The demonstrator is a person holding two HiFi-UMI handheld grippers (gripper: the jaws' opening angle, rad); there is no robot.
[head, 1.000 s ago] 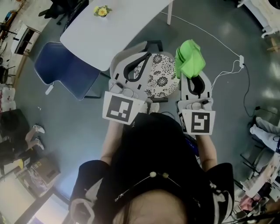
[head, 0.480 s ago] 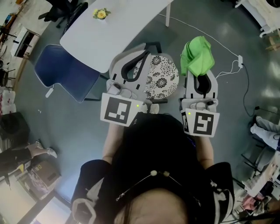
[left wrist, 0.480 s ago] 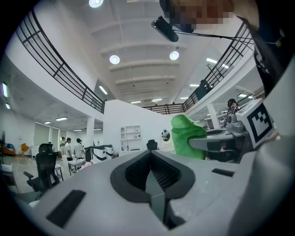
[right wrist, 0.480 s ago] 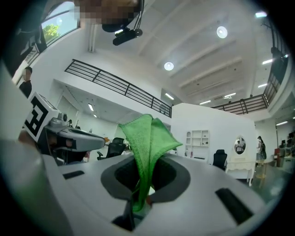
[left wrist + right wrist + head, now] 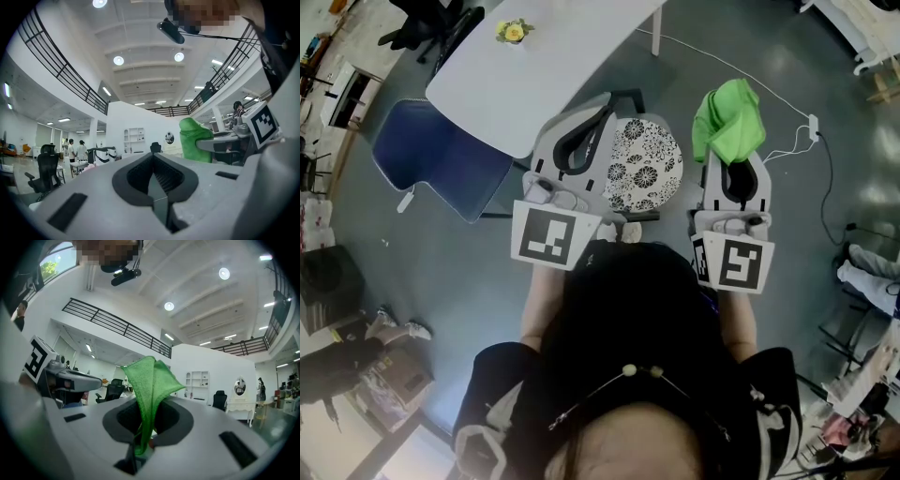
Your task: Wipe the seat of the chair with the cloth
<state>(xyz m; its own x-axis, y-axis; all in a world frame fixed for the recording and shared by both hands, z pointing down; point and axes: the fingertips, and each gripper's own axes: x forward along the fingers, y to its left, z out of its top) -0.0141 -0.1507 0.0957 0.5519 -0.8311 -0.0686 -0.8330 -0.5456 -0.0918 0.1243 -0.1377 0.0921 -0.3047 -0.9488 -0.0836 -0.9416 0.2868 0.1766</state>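
Cloth (image 5: 728, 120) clamped in right hand-held gripper (image 5: 143, 430), right of chair seat (image 5: 643, 169); left hand-held gripper (image 5: 153, 159) closed.

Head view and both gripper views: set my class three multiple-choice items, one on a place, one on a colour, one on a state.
1. The patterned chair seat lies: A left of both tools; B between left tool and right tool; C right of both.
2. The cloth is: A blue; B white; C green.
3. The left tool is: A shut, empty; B shut on the cloth; C wide open.
Answers: B, the head view shows it between them; C, green in every view; A, its jaws meet on nothing.
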